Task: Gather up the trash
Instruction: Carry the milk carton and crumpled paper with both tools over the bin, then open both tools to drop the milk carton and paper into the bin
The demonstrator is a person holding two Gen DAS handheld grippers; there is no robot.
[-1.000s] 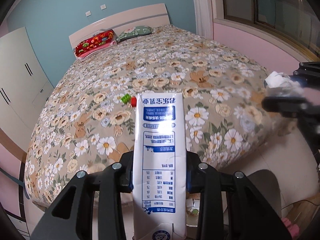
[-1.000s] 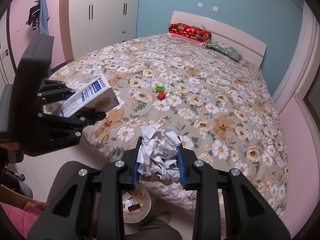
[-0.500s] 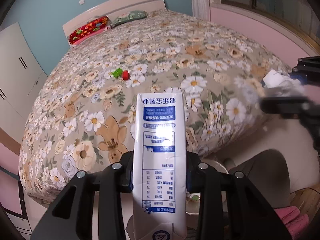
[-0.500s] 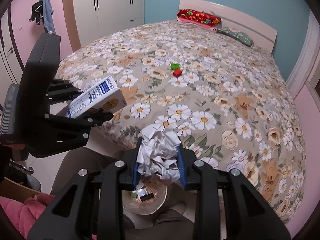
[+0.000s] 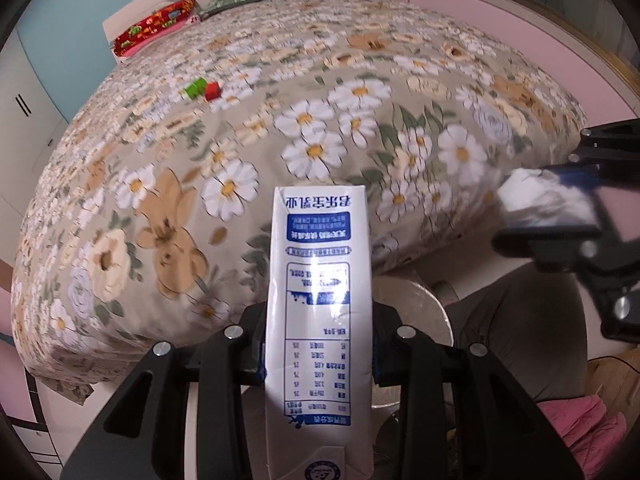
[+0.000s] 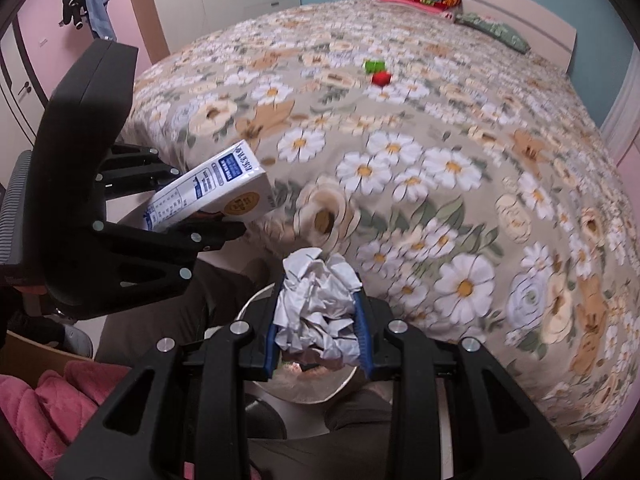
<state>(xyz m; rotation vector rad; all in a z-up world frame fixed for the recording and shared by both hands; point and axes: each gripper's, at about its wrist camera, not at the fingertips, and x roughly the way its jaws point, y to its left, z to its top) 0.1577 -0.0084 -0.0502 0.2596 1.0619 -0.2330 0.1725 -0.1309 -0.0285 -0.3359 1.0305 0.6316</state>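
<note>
Left gripper (image 5: 318, 364): jaws clamped on the carton (image 5: 320, 304), pressing its two flat sides low down, so most of its length sticks out ahead, ready to tip out.
Right gripper (image 6: 319, 332): jaws closed on the paper wad (image 6: 318, 304), squeezing it from both sides; loose folds bulge above the pads.
Carton: tall, boxy, smooth coated card, white with blue print, glare on its face; rigid enough for a side grip.
Paper wad: white crumpled sheet, creased and springy, irregular lump.
Bin (image 6: 308, 388): round, pale rim, directly under both loads on the floor beside the bed (image 6: 440, 160); what lies inside is probably earlier scraps, but it is blurred and half hidden.
Why held so: both grippers point steeply down over the bin, likely to drop both pieces in one go.
Bed: soft quilt, floral and bear print; green block (image 6: 374, 65) and red block (image 6: 382, 78) well apart from the edge, seemingly left to collect.
Person: dark-trousered legs (image 5: 516, 328) flank the bin.
</note>
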